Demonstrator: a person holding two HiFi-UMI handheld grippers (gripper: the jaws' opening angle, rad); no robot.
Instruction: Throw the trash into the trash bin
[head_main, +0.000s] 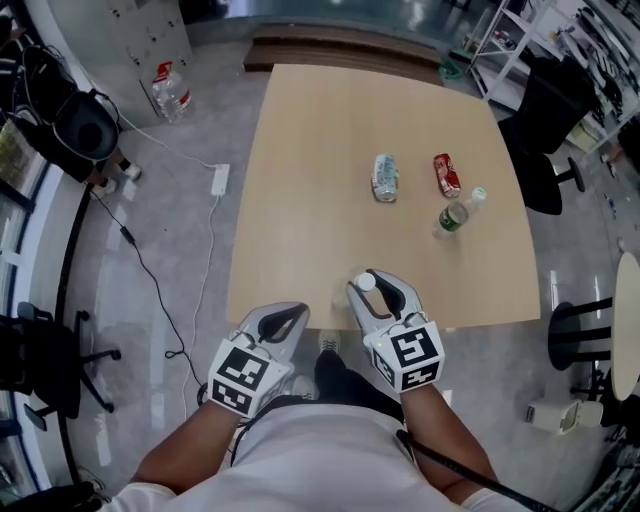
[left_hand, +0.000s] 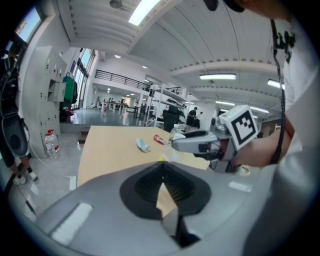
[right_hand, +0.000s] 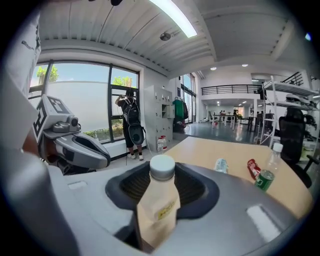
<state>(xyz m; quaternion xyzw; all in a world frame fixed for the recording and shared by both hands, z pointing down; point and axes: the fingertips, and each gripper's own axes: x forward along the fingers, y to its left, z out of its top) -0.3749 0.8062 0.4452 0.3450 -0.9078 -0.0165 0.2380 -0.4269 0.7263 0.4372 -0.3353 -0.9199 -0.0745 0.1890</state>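
My right gripper (head_main: 381, 286) is shut on a small bottle (right_hand: 158, 202) with a white cap (head_main: 366, 283) and a tan label, held upright over the table's near edge. To its left, off the table edge, my left gripper (head_main: 293, 315) is shut and holds nothing. Its tips (left_hand: 161, 162) meet in the left gripper view. Farther out on the wooden table (head_main: 300, 200) lie a crushed clear bottle (head_main: 385, 177) and a red can (head_main: 446, 174). A green bottle (head_main: 458, 212) with a white cap is beside them. No trash bin is in any view.
Black chairs (head_main: 545, 150) stand off the table's right side, with a stool (head_main: 580, 335) lower right. A large water jug (head_main: 170, 90), a power strip (head_main: 220, 180) and cables lie on the floor at left. A black office chair (head_main: 40, 360) is at far left.
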